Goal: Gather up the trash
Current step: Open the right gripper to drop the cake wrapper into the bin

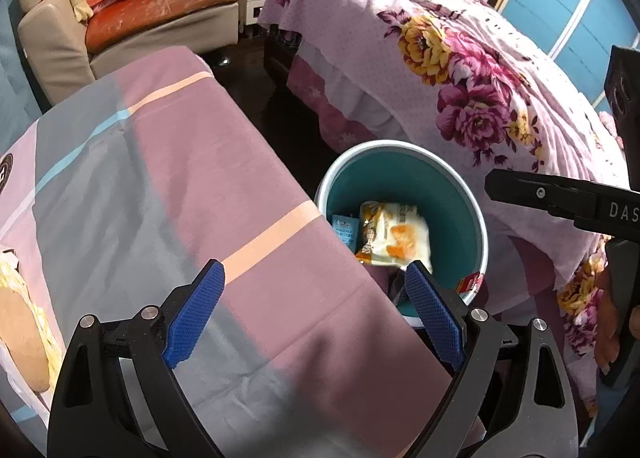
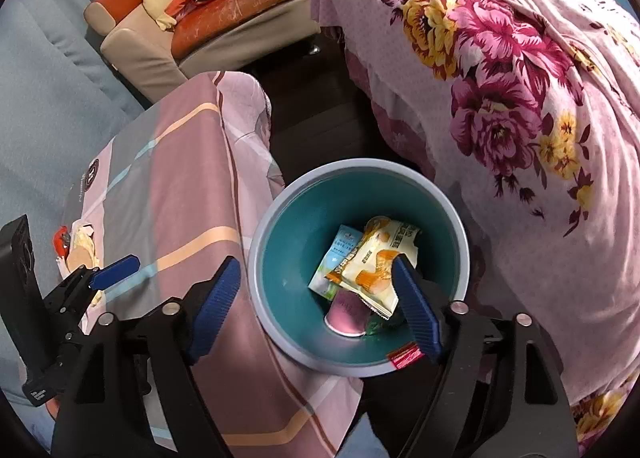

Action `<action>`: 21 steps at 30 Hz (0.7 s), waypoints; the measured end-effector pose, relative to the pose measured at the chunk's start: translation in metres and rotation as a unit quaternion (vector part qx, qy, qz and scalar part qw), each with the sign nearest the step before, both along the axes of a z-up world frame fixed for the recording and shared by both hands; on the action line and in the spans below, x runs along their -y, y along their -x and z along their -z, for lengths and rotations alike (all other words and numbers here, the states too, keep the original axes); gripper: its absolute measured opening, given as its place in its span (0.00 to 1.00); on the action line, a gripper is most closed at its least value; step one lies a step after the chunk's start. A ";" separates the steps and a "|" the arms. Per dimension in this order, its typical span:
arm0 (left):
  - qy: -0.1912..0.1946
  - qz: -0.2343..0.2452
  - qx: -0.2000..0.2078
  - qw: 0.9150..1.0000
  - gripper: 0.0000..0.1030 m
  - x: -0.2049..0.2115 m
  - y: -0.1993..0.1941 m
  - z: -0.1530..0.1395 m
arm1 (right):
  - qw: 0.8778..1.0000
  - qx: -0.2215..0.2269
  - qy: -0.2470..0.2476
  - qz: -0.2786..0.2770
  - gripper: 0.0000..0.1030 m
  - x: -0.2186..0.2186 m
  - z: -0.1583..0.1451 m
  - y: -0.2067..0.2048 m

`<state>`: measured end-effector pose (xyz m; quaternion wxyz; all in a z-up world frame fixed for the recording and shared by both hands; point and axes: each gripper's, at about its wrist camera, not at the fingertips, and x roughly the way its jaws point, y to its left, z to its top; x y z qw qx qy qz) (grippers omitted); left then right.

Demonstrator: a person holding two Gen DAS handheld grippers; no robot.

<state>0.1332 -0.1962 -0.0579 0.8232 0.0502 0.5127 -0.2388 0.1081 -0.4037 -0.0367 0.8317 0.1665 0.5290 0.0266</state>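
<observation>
Both claws gape wide, holding nothing: right gripper (image 2: 316,298) hovers over the bin (image 2: 280,210); left gripper (image 1: 314,302) is nearer the remaining wrapper scraps (image 2: 78,246), far left on the table (image 2: 180,186).

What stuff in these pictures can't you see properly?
- Bin bottom, left wrist view: hidden behind the table's cloth.
- Pink cup, right wrist view: partly under the snack wrapper.
- Leftover trash on the table: too small to identify.

Teal-lined bin (image 2: 288,242) — yellow-white wrapper (image 2: 372,270); pink floral bedspread (image 2: 520,98) — blue-padded tongs (image 2: 316,302).
</observation>
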 end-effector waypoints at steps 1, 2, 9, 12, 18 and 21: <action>0.001 -0.001 0.001 1.000 0.89 -0.003 0.001 -0.001 | 1.000 -0.002 0.000 0.000 0.75 -0.001 -0.001 0.000; 0.002 -0.002 0.002 1.000 0.89 -0.004 0.002 -0.002 | 1.000 -0.003 0.002 0.000 0.75 -0.002 -0.002 0.001; 0.009 -0.016 0.011 1.000 0.89 -0.028 0.010 -0.011 | 1.000 -0.004 0.006 -0.013 0.75 -0.024 -0.010 0.004; 0.011 -0.024 0.016 1.000 0.89 -0.041 0.014 -0.016 | 1.000 -0.001 0.009 -0.020 0.75 -0.034 -0.014 0.005; 0.022 -0.045 0.021 0.999 0.89 -0.071 0.020 -0.024 | 0.999 0.004 0.015 -0.041 0.75 -0.062 -0.025 0.007; 0.026 -0.056 0.023 0.998 0.89 -0.088 0.025 -0.027 | 0.998 0.005 0.020 -0.054 0.75 -0.080 -0.029 0.008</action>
